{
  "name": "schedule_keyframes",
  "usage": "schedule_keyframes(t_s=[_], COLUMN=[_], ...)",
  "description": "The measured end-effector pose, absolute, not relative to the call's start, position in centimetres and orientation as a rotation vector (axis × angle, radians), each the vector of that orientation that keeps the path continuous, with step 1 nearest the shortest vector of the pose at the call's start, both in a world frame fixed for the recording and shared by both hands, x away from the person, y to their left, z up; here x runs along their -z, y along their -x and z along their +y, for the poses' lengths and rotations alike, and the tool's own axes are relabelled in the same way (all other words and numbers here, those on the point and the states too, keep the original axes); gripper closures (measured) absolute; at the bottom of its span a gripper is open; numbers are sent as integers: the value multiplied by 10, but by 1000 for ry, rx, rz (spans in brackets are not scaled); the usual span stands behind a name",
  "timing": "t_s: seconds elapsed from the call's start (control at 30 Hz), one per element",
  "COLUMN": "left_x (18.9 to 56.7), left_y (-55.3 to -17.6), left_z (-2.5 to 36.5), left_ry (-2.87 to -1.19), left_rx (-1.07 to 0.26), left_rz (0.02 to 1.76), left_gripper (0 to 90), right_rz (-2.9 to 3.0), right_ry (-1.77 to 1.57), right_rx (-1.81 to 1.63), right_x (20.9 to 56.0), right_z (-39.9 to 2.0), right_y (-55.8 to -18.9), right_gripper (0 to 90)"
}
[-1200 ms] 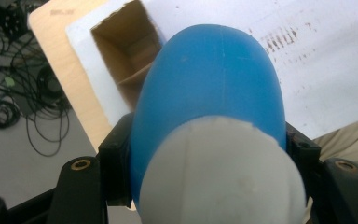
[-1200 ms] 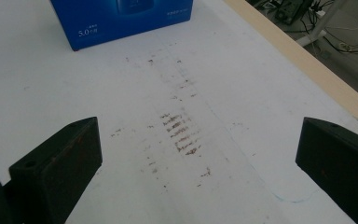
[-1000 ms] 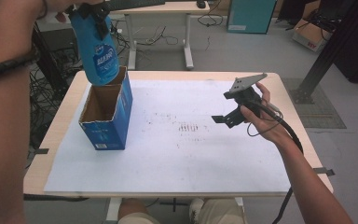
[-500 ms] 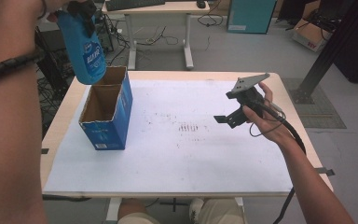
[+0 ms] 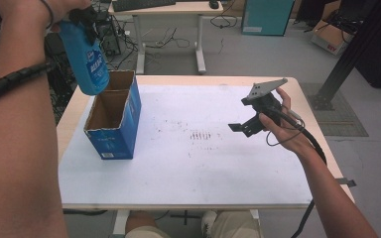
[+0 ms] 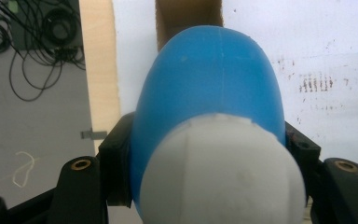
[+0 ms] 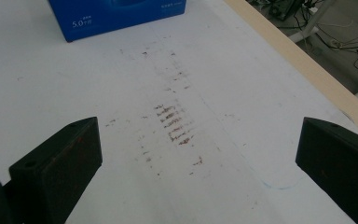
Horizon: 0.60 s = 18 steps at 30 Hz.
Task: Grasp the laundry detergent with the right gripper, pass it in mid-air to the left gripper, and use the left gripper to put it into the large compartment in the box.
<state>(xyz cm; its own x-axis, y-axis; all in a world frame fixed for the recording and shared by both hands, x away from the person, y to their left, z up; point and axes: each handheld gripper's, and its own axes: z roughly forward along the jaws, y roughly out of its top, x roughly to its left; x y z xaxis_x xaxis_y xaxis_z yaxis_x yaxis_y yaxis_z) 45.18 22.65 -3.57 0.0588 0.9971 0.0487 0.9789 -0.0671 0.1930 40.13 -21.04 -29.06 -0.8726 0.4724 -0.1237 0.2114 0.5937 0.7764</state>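
One thing decides your next move: how the blue plastic bottle with the white cap point(image 5: 88, 59) hangs relative to the open-topped blue cardboard box point(image 5: 113, 124). Your left gripper point(image 5: 82, 17) has its jaws clenched on the bottle up near the cap, and the bottle's long axis runs almost straight down, rounded base lowest. In the high view that base sits above the box's far left corner, partly over the rim rather than over the middle of the opening, and it is clear of the cardboard. In the left gripper view you look down the length of the bottle point(image 6: 209, 112), and the brown inside of the box point(image 6: 189, 18) shows beyond its base, so the opening lies ahead along that axis but not squarely under it.

I judge that you need to bring the bottle toward the box's centre, keeping it upright, before it goes down; otherwise the base could catch the box wall or tip the box.

Your right gripper point(image 5: 250, 116) is well away from the box, held above the white sheet on the table point(image 5: 178, 168) on the box's right, jaws spread wide with nothing between them. The left hand is the one at the box; the right could only steady the box after a long reach.
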Motion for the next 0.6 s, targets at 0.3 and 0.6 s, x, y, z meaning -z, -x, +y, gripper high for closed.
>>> schedule_keyframes(t_s=[0.3,0.6], left_x=[49,59], left_y=[-454,-456], left_z=[232,238], left_ry=[-2182,-2147], left_rx=[-230,-208], left_rz=[2099,2131], left_gripper=[369,369], right_rz=[2514,2516], right_ry=[-552,-566], right_rx=[-1153,-1145], right_x=[291,293], right_z=[-208,-210], right_y=[-400,-399], right_gripper=[3,3])
